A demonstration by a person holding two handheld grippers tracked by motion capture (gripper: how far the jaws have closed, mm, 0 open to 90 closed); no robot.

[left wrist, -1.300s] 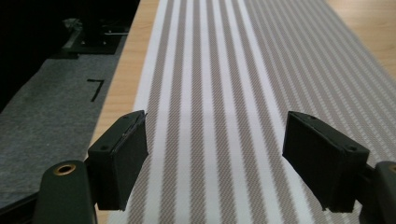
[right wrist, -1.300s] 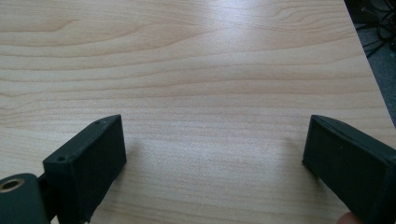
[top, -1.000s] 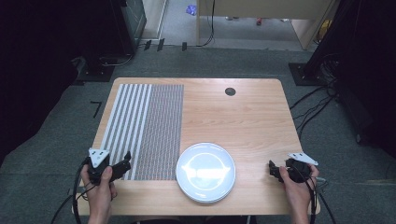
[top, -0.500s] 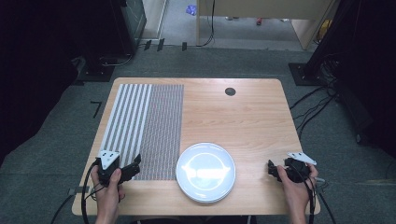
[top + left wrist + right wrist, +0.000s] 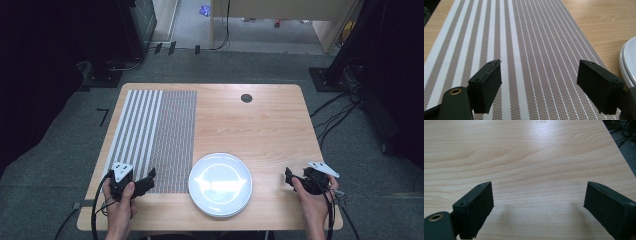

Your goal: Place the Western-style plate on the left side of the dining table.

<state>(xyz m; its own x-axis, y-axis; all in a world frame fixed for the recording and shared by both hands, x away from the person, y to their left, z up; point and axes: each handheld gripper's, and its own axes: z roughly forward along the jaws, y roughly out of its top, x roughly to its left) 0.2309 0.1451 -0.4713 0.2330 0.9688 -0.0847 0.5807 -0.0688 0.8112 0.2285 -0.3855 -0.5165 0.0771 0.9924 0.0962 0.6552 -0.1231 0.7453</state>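
Both pairs of jaws stand wide apart and hold nothing; the right gripper [image 5: 292,177] has just closed slightly over bare worktop [image 5: 260,120]. The left gripper [image 5: 149,179] hovers over the near edge of the striped mat [image 5: 155,130], and the white plate [image 5: 220,184] lies between the two grippers near the near edge. I think it is best to bring the left jaws low and flat, so one jaw can slip under the mat's edge.

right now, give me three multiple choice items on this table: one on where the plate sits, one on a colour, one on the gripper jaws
1. Where is the plate?
A. on the striped mat
B. on bare wood right of the mat
C. on the floor

2. What colour is the plate?
A. white
B. red
C. black

3. How do the left gripper jaws stand?
A. shut on the plate
B. shut on the mat
C. open, nothing between them

Answers: 1 B, the high view shows it beside the striped mat; 2 A, its glossy surface is white; 3 C, the left gripper view shows a wide gap over the mat.
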